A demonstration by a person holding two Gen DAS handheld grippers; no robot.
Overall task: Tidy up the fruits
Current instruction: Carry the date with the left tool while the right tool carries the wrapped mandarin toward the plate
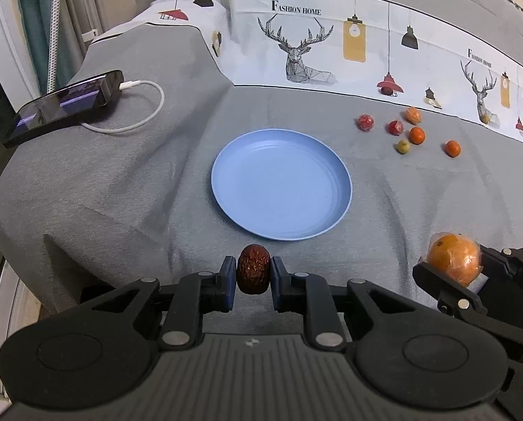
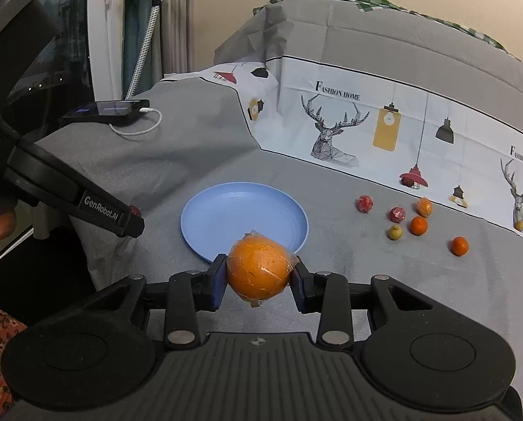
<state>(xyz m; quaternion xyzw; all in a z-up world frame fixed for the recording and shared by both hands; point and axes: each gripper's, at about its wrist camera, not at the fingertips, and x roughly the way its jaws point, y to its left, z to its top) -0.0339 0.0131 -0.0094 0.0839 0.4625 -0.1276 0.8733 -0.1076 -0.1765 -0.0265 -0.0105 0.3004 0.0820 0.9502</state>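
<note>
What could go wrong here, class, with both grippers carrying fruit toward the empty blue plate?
The wrapped orange bulges beyond the right gripper's pads and its film looks slick, so it may slip. The left gripper pinches the wrinkled date only at its sides; it could twist free. Both approach the plate's near rim side by side and might collide.

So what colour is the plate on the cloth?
Light blue; the plate shows best in the left wrist view.

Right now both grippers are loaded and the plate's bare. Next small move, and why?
Probably carry the left gripper forward over the blue plate and release the dried red date. The plate lies just ahead of it, while the right gripper holds the wrapped orange at the near rim.
</note>
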